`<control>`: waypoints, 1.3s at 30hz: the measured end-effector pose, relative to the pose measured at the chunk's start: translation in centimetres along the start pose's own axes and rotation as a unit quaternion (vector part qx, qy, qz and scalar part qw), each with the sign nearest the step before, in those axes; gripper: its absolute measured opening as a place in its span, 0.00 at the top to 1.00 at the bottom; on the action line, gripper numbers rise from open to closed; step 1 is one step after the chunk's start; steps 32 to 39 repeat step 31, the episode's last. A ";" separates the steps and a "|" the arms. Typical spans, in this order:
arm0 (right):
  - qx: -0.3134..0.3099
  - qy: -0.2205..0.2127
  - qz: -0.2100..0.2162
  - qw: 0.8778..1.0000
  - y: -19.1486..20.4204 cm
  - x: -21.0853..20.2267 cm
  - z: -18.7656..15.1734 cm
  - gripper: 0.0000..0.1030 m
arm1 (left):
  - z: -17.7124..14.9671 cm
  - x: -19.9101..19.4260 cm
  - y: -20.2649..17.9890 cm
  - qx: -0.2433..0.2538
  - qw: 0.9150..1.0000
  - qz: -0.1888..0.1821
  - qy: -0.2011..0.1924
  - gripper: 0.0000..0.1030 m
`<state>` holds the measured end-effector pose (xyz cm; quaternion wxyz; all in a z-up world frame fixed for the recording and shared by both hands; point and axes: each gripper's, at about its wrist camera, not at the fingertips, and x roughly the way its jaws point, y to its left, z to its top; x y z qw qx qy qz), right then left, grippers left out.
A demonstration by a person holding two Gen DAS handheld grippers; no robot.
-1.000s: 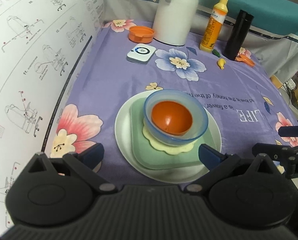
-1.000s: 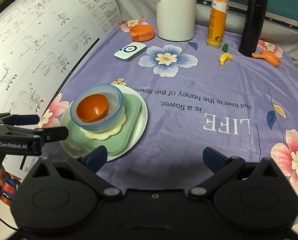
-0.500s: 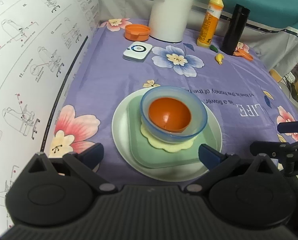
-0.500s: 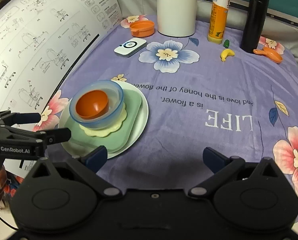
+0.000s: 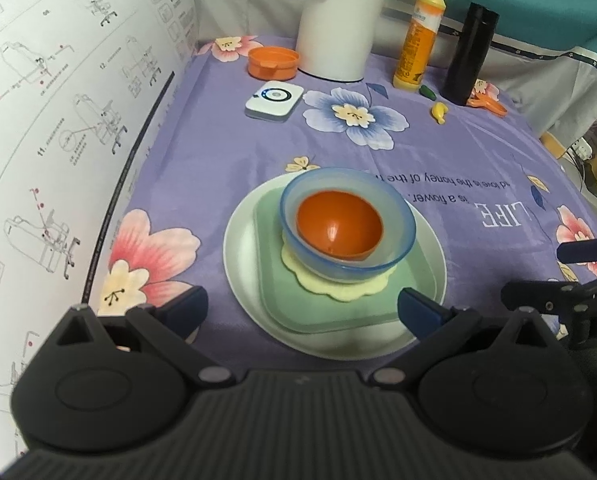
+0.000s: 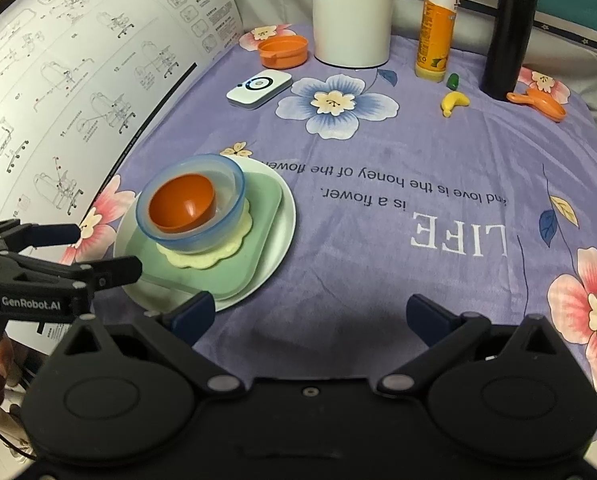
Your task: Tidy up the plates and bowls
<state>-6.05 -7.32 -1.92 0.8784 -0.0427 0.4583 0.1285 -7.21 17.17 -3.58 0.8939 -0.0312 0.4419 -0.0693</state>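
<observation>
A stack stands on the purple flowered cloth: a white round plate [image 5: 242, 264] [image 6: 280, 236], a green square plate [image 5: 270, 280] [image 6: 258, 220], a pale yellow scalloped dish [image 5: 338, 290] [image 6: 202, 258], a clear blue bowl [image 5: 398, 240] [image 6: 202, 236] and an orange bowl [image 5: 338, 226] [image 6: 180, 202] inside it. My left gripper [image 5: 302, 308] is open and empty, just in front of the stack. It also shows in the right wrist view [image 6: 106, 252]. My right gripper [image 6: 310, 312] is open and empty, to the right of the stack.
At the back stand a white jug [image 6: 352, 12], an orange lid [image 6: 283, 51], a white device [image 6: 258, 88], a yellow bottle [image 6: 436, 24], a black flask [image 6: 506, 36], a toy banana [image 6: 454, 102] and an orange scoop [image 6: 538, 104]. A curved instruction sheet [image 5: 58, 100] walls the left side.
Both grippers have drawn back a little from the stack and risen slightly. The stack has not moved.
</observation>
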 end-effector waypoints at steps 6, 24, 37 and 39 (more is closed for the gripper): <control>-0.003 0.000 0.001 1.000 0.1 -0.1 -0.1 0.00 | 0.0 -0.1 0.1 0.000 1.000 0.009 -0.001 0.00; -0.004 0.007 0.005 1.000 -0.1 0.2 -0.2 0.00 | 0.0 -0.2 0.4 -0.044 0.999 -0.002 -0.004 0.00; 0.006 0.000 0.009 1.000 -0.7 -0.2 -0.4 0.00 | 0.4 -0.5 -0.6 -0.006 1.000 0.017 -0.006 0.00; 0.006 0.000 0.009 1.000 -0.7 -0.2 -0.4 0.00 | 0.4 -0.5 -0.6 -0.006 1.000 0.017 -0.006 0.00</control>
